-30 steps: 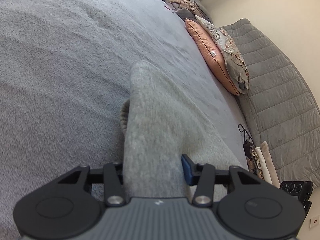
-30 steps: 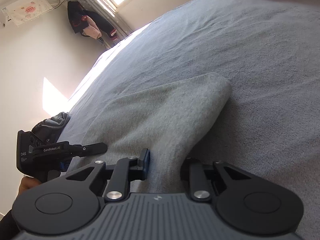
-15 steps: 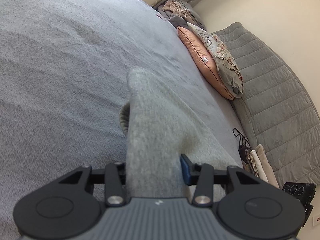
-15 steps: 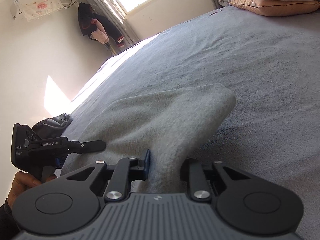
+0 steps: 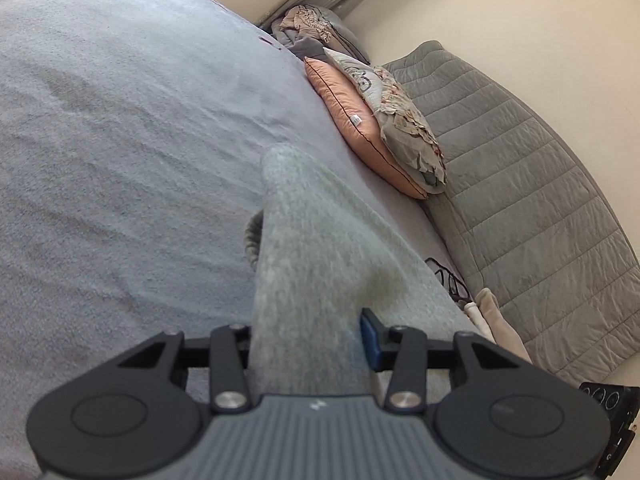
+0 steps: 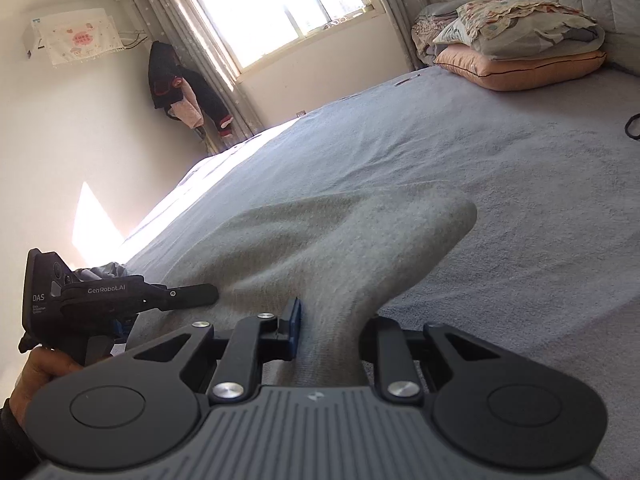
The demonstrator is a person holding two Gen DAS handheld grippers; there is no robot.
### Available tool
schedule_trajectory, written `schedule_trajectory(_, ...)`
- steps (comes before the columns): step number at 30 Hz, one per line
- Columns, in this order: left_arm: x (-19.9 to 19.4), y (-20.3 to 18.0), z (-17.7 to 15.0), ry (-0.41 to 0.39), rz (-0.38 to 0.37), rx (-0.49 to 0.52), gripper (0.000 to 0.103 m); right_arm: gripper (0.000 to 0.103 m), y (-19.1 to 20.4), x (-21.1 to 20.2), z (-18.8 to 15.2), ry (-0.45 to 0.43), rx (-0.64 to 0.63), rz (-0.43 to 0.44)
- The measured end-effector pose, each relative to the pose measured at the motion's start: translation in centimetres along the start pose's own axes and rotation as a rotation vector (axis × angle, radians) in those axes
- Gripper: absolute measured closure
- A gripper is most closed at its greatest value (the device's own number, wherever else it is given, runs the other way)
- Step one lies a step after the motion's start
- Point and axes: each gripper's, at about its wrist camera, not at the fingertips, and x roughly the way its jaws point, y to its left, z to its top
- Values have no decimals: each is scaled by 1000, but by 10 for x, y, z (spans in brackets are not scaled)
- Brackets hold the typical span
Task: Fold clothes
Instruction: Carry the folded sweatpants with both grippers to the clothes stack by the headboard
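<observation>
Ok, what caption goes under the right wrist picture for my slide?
Right tongs pinch a grey garment lifted off the bed, left tongs alongside.

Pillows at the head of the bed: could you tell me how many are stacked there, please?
2: a peach pillow lies on the grey bedspread, and a floral patterned pillow rests on top of it. The bedding heap behind may hide more.

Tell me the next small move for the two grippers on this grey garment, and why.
Probably carry both forward together, laying the held edge over. The left gripper and right gripper each pinch the grey garment, whose far end rests on the bed.
</observation>
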Motion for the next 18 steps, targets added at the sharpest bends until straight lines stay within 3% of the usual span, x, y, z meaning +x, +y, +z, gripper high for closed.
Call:
schedule_trajectory(6,84,-129,30,47,-138,149,59,83,-65,-70,25,-236,22,-130)
schedule_trajectory(13,212,-309,34,134,-389,337,59,83,-167,-150,81,-539,83,-363)
schedule_trajectory(17,297,-400,-4,227,-484,468,55,83,-222,-201,86,-693,181,-540)
schedule_trajectory(18,321,-412,-18,244,-466,482,45,83,-241,-208,82,-725,248,-572)
